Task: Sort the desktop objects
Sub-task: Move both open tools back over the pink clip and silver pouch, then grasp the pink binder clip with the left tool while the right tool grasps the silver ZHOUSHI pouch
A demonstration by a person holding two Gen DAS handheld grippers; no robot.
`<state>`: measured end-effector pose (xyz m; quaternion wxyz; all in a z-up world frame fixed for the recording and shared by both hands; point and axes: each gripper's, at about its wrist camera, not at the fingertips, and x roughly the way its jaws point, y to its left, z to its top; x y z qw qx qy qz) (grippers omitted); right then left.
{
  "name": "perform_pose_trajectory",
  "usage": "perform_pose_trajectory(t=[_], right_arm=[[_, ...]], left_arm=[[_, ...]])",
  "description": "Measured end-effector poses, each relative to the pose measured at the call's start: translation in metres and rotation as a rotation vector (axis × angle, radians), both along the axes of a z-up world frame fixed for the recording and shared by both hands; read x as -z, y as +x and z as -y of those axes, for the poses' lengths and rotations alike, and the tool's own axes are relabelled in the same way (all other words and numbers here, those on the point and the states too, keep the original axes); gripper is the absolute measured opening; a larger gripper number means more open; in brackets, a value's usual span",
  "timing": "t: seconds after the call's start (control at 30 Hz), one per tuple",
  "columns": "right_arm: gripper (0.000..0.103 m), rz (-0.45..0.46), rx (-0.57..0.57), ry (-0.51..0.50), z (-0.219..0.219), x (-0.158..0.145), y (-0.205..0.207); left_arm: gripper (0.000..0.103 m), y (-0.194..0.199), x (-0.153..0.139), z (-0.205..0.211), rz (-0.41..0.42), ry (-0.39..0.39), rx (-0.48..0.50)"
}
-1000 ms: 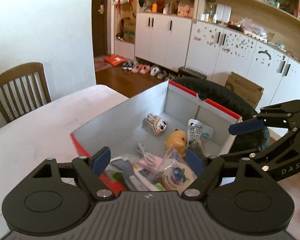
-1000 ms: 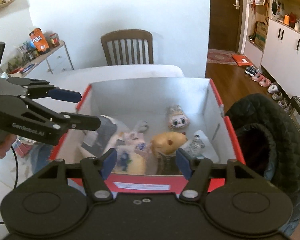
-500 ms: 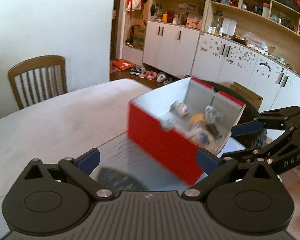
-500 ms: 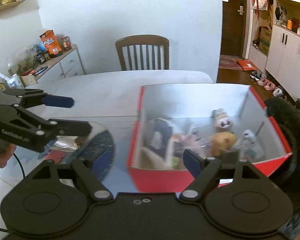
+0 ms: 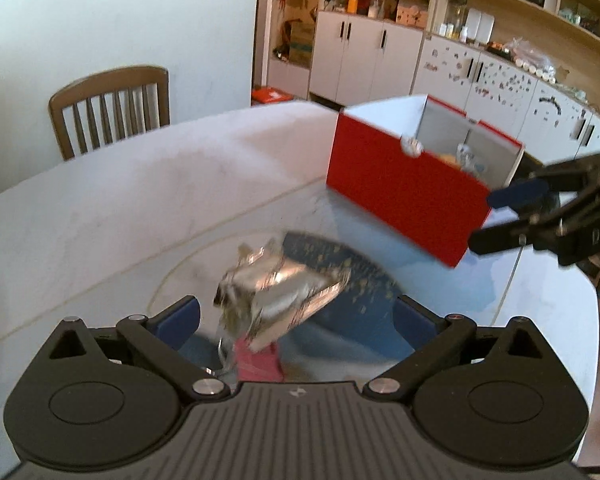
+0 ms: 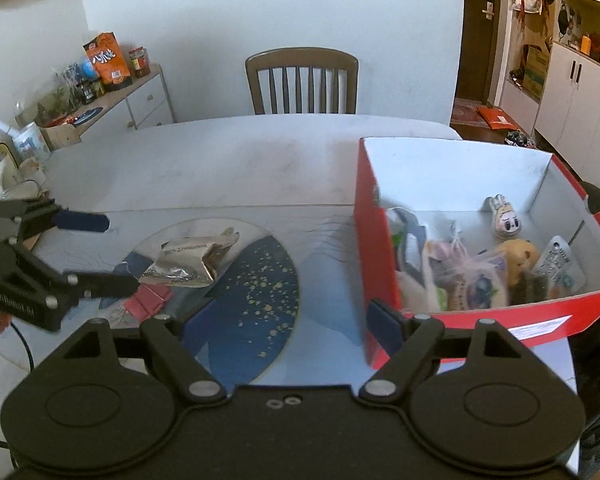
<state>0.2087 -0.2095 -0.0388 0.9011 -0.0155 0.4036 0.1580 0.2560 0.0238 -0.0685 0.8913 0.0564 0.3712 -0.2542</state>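
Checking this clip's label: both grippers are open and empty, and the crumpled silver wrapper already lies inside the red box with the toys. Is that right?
Not quite. The silver wrapper is not in the red box; the right wrist view shows it lying on the table left of the box, in front of the left gripper. The rest holds: the left gripper and the right gripper are open and empty, and toys sit in the box.
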Motion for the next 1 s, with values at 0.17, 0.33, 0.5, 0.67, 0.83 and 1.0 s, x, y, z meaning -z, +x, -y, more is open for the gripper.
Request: perform_pose_trajectory(t=[0.17, 0.33, 0.5, 0.67, 0.83, 1.0], right_arm=[[0.081, -0.005, -0.012, -0.026, -0.021, 0.005, 0.005], [0.081, -0.011, -0.016, -0.031, -0.039, 0.01, 0.013], [0.081, -0.016, -0.02, -0.03, -0.057, 0.014, 0.024], [0.081, -0.031, -0.007, -0.021, -0.078, 0.02, 0.041], [0.081, -0.071, 0.019, 0.002, -0.098, 0.031, 0.062], [0.081, -0.115, 0.016, -0.007, -0.119, 0.045, 0.076]], left_arm=[[0.103, -0.004, 0.019, -0.006, -0.019, 0.013, 0.001], [0.103, -0.003, 0.033, -0.011, -0.019, 0.022, -0.005], [0.103, -0.004, 0.044, -0.01, 0.012, 0.043, 0.032], [0.102, -0.002, 0.054, -0.011, 0.005, 0.044, 0.053], [0.101, -0.002, 0.059, -0.013, 0.015, 0.038, 0.058], [0.088, 0.002, 0.064, -0.014, 0.008, 0.031, 0.065]])
